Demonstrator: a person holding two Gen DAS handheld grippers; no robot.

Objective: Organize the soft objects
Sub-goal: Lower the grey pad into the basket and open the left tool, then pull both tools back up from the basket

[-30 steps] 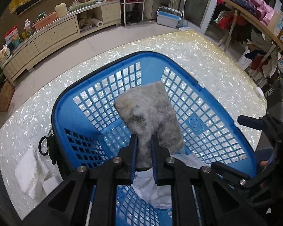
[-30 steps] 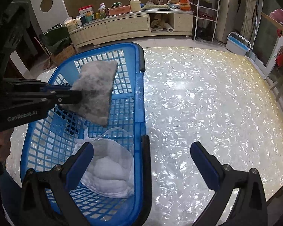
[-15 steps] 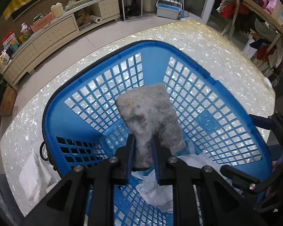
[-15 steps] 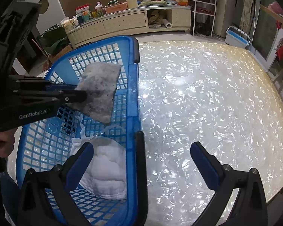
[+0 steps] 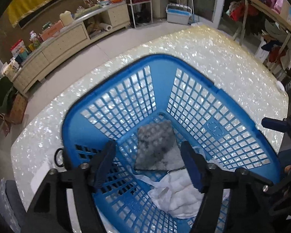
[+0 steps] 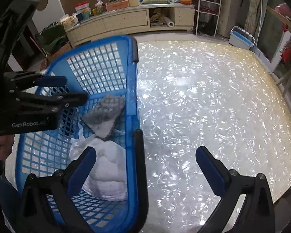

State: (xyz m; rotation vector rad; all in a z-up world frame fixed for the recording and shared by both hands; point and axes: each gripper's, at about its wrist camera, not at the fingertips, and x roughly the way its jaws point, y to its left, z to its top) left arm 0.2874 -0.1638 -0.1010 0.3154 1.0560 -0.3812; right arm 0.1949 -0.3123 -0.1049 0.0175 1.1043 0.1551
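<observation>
1. A blue basket (image 5: 213, 128) with lattice walls sits on a pearly white desk (image 5: 213, 58), filling the middle of the left wrist view.
2. A grey cloth (image 5: 155, 145) lies on the basket floor at centre frame, loose, nothing gripping it.
3. A white cloth (image 5: 180, 196) lies crumpled in the basket, lower centre, its edge touching the grey cloth.
4. The left gripper (image 5: 148, 165) hangs over the basket at the bottom of the frame, jaws spread wide, one finger on each side of the grey cloth and clear of it.
5. In the right wrist view the basket (image 6: 132, 89) takes the left half of the frame, with the grey cloth (image 6: 106, 114) against its right wall and the white cloth (image 6: 106, 172) below it.
6. The right gripper (image 6: 145, 165) sits at the bottom of that view, jaws wide and holding nothing, one finger over the basket, the other over the bare desk (image 6: 213, 97).
7. The left gripper (image 6: 67, 91) enters from the left edge, above the basket.
</observation>
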